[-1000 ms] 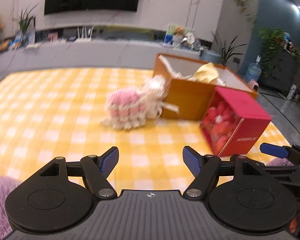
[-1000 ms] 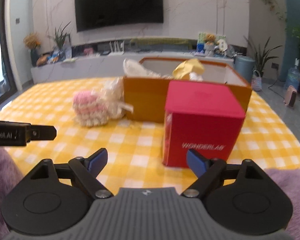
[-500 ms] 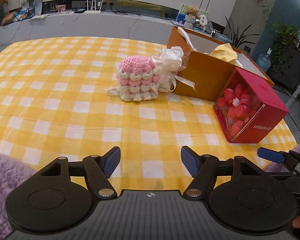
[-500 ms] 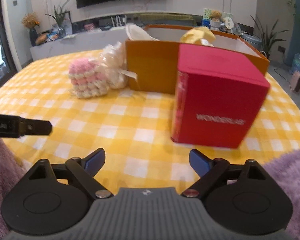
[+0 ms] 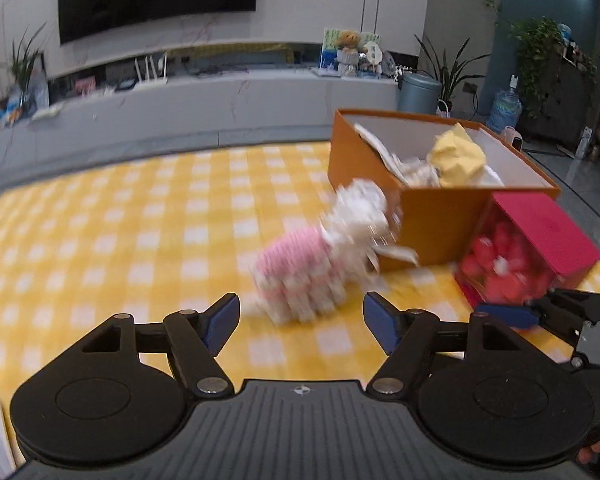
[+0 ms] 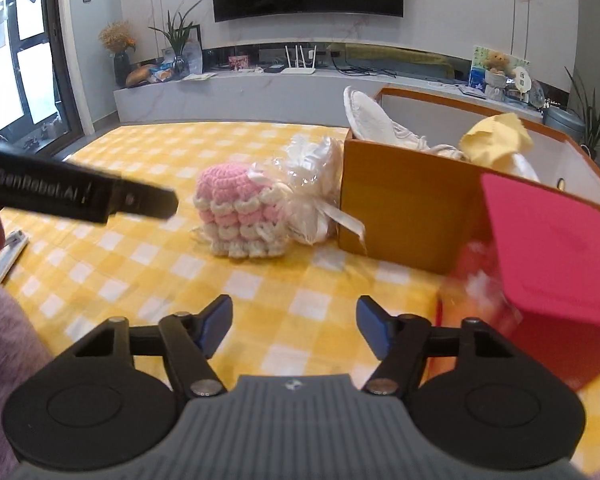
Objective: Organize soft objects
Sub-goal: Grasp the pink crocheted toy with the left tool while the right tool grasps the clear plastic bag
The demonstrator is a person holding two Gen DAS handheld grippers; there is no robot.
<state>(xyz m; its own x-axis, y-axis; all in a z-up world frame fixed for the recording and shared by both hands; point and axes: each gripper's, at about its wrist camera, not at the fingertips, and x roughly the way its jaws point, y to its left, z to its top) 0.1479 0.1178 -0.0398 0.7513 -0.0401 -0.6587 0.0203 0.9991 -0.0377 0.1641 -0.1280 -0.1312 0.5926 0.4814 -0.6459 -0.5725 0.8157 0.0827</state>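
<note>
A pink and cream crochet toy [image 5: 296, 264] lies on the yellow checked cloth [image 5: 100, 240]. A white bundle in clear wrap [image 5: 360, 216] leans against it, beside an orange box [image 5: 432, 220]. The box holds a yellow cloth [image 5: 456, 156] and a white shoe [image 6: 372, 116]. My left gripper [image 5: 300, 312] hovers just short of the toy with its jaws opening and nothing between them. My right gripper [image 6: 294, 312] hangs over bare cloth, short of the toy [image 6: 236, 208], jaws closing on nothing. A red box [image 6: 552, 248] stands at its right.
The red box [image 5: 540, 232] has a clear side showing red pieces. The left gripper's finger [image 6: 80, 196] crosses the right view's left side. A fuzzy purple sleeve [image 6: 4, 340] and a flat white item [image 6: 10, 252] sit near the table's left edge.
The left gripper has swung so the crochet toy sits right ahead of its fingers. The right gripper has shifted left, the red box sliding to the view's right, and its jaws have narrowed.
</note>
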